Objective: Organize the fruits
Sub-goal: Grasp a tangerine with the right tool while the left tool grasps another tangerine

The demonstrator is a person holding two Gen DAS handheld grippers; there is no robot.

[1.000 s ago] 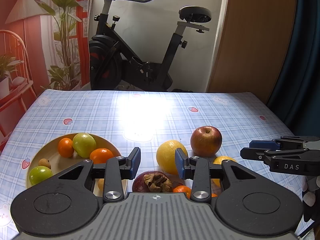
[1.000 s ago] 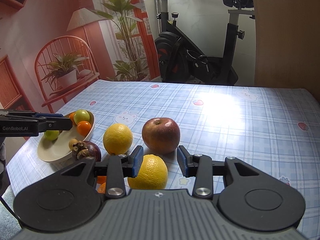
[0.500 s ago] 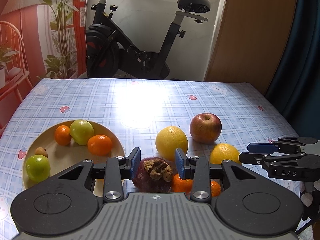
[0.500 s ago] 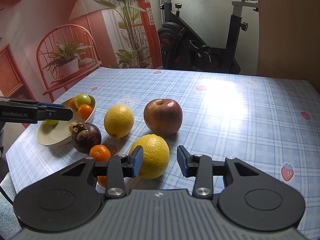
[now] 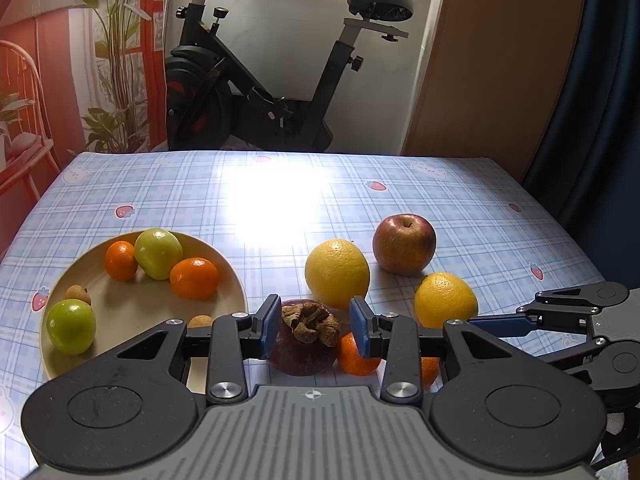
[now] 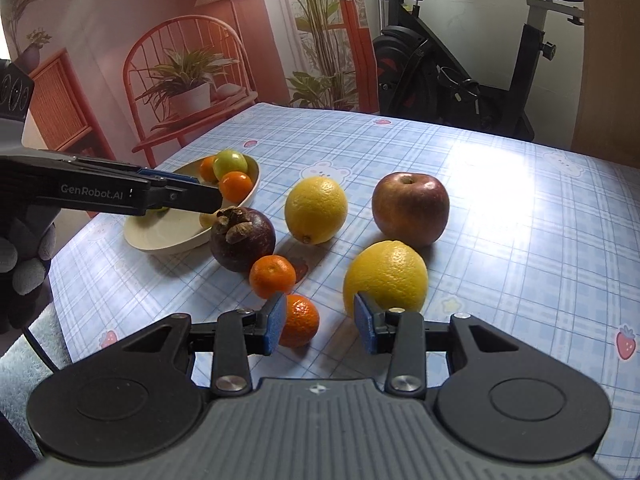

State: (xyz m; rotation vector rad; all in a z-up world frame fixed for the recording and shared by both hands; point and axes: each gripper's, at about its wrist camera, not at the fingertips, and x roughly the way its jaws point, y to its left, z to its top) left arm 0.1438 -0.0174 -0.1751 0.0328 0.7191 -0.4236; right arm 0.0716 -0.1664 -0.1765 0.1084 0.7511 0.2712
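Broadly, the checked worktop (image 5: 460, 208) carries a cream plate (image 5: 132, 320) at its left, already holding small green and orange fruit, while the loose fruit lies just to the plate's right: a red apple (image 6: 410, 208), two yellow oranges (image 6: 386, 276), a dark mangosteen (image 5: 304, 338) and two mandarins (image 6: 300, 320). The left tongs (image 5: 314, 326) hang narrowly parted and empty above the mangosteen, the right tongs (image 6: 320, 324) likewise beside the nearest mandarin. A clean grasp probably means spreading the blue pads wider, straddling the fruit's middle, then closing gently so it cannot roll.
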